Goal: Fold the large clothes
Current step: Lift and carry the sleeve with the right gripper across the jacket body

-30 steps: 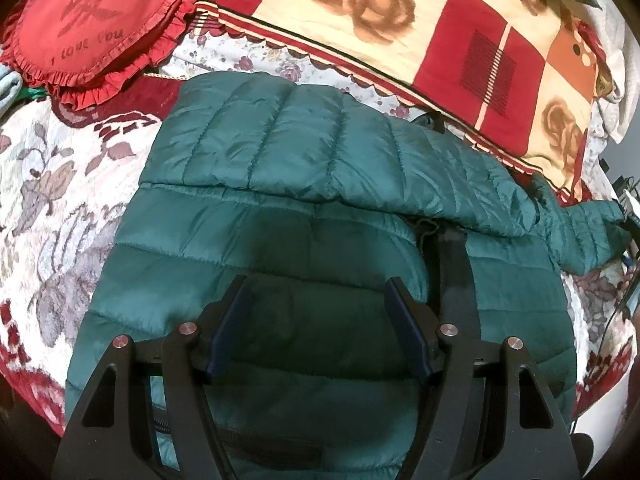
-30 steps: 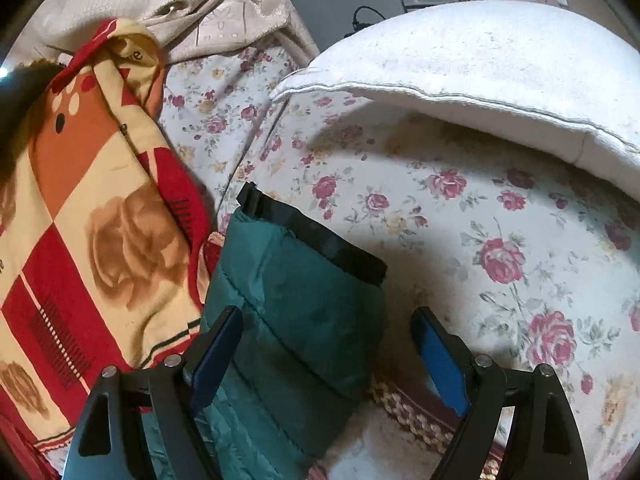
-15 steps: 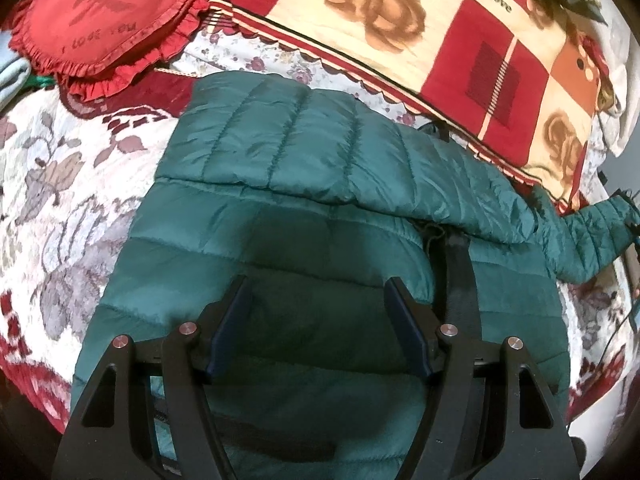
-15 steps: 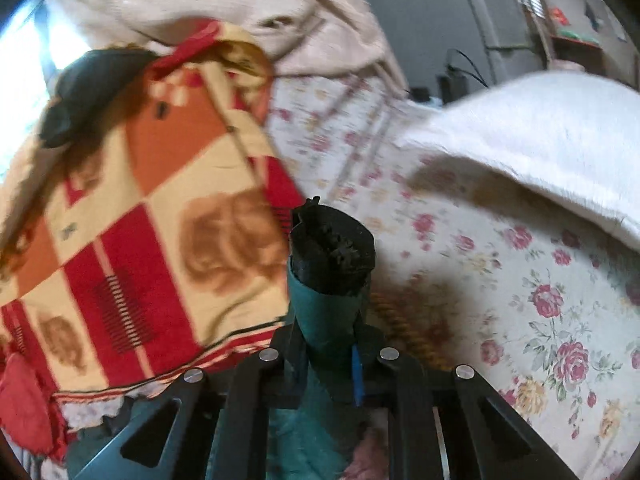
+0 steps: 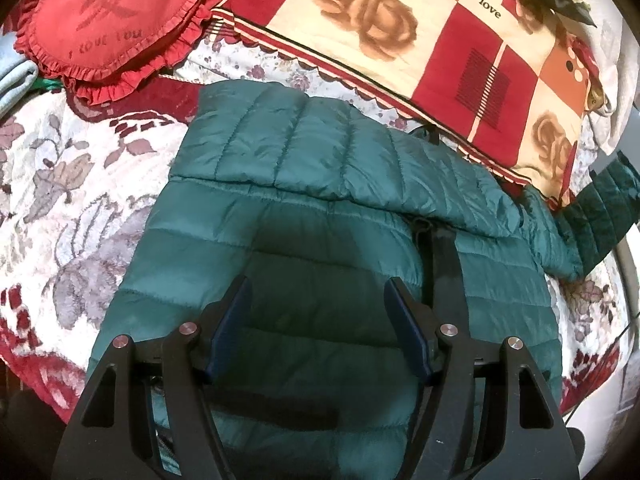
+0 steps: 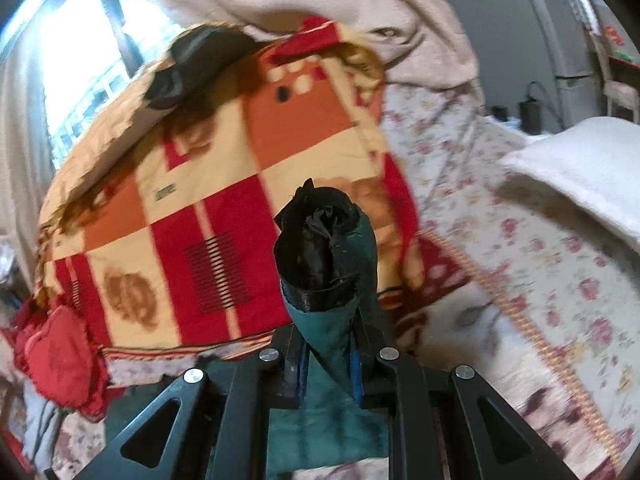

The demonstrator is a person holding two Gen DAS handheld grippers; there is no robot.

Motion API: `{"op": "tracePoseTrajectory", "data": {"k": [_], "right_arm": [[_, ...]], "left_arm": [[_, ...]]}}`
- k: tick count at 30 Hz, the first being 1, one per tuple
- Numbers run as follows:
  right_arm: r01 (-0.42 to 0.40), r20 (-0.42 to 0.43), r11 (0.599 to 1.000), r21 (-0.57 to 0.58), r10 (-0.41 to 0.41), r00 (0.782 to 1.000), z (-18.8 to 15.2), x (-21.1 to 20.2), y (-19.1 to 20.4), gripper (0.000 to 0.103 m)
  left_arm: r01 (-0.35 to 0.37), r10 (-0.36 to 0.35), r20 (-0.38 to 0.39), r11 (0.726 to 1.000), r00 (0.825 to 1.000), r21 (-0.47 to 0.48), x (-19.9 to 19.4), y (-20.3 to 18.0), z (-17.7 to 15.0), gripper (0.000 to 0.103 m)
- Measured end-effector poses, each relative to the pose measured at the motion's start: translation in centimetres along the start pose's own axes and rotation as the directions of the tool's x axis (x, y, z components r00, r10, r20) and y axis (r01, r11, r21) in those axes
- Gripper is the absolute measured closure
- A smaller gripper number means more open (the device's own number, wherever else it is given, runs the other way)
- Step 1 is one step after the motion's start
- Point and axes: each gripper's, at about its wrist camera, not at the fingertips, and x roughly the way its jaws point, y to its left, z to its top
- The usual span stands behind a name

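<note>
A dark green quilted puffer jacket (image 5: 320,216) lies spread on the bed, one sleeve folded across its upper part. My left gripper (image 5: 318,322) hovers open over the jacket's body, with nothing between its blue pads. The other sleeve (image 5: 600,208) rises off the bed at the right edge of the left wrist view. My right gripper (image 6: 327,360) is shut on that sleeve's end, and the black-lined cuff (image 6: 320,248) sticks up out of the jaws.
A red, orange and cream rose-patterned quilt (image 5: 440,40) lies heaped behind the jacket. A red frilled heart cushion (image 5: 108,20) sits at the back left. A white pillow (image 6: 580,168) lies to the right on the floral bedspread (image 6: 560,280).
My right gripper has shut on the sleeve's cuff end and lifted it off the bed, swinging toward the quilt. The left gripper has barely moved and has stayed open.
</note>
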Motion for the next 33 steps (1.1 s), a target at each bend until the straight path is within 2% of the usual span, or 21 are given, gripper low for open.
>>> {"op": "tracePoseTrajectory", "data": {"k": [13,24,33], "right_arm": [[-0.120,-0.119,0.988,-0.099,0.108,0.987,-2.9,1.5,7.9,0.088],[-0.230,-0.230,0.961,-0.154,0.192,0.954,-6.3,3.6,15.1,0.088],[-0.304,-0.308,0.940,-0.158,0.245,0.919,-9.7,5.9,20.0,0.088]], "left_arm": [[0.005,-0.005,0.013,1.000,1.000,-0.015,-1.0,1.0,-0.5,0.034],[0.002,-0.002,0.017,1.000,1.000,-0.024,-1.2,2.0,-0.5,0.034],[0.003,-0.003,0.012,0.999,1.000,-0.052,-1.1,3.5,-0.5,0.034]]}}
